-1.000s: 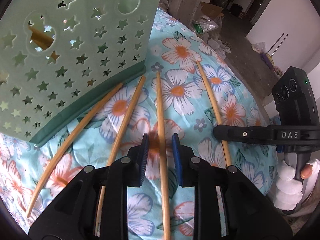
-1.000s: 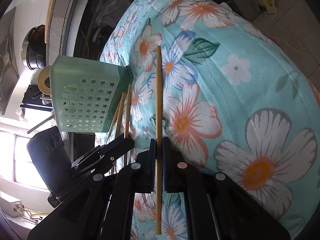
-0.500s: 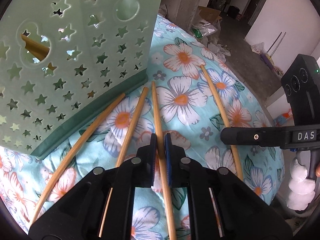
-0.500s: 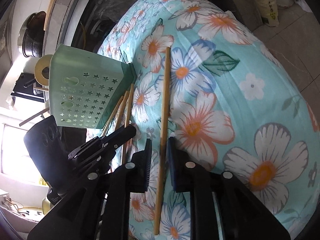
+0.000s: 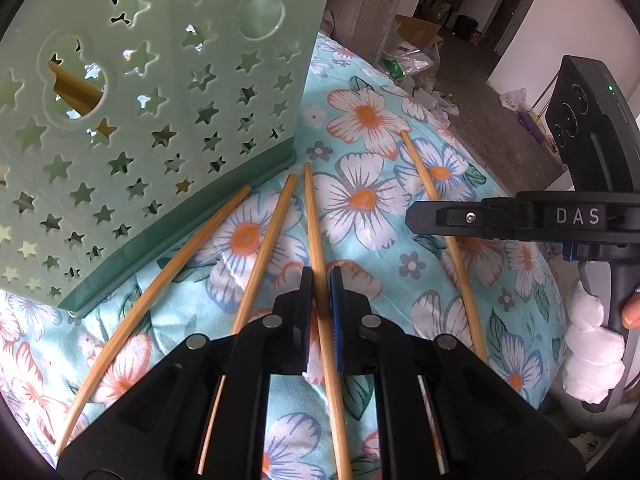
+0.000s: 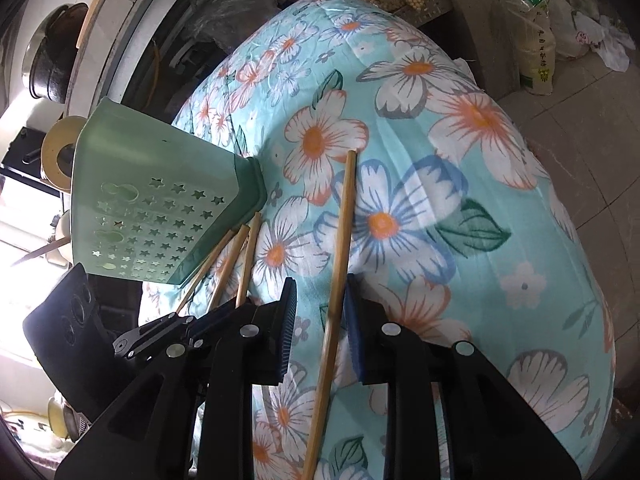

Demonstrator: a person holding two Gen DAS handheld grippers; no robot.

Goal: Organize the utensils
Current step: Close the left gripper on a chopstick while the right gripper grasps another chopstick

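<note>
Several bamboo chopsticks lie side by side on a floral turquoise cloth (image 5: 404,272). My left gripper (image 5: 320,276) is shut on the third chopstick (image 5: 314,216) from the left, pads pressed on both its sides. Two more chopsticks (image 5: 264,256) lie to its left, their tips near the pale green star-holed utensil holder (image 5: 160,120), where another stick shows through a hole. My right gripper (image 6: 320,292) is open around the separate right chopstick (image 6: 342,232), which rests on the cloth. The holder (image 6: 152,208) stands left of it.
The cloth-covered table (image 6: 500,220) falls away to tiled floor on the right. Bags (image 6: 536,52) and a cardboard box (image 5: 416,32) lie beyond it. A dark pot (image 6: 48,60) and a tape roll (image 6: 60,152) sit behind the holder. A fingertip (image 5: 632,316) rests on the right gripper's handle.
The left jaws closed onto the third chopstick. The right jaws let go of their chopstick, which now lies on the cloth between them, and that gripper drew back and rolled slightly.
</note>
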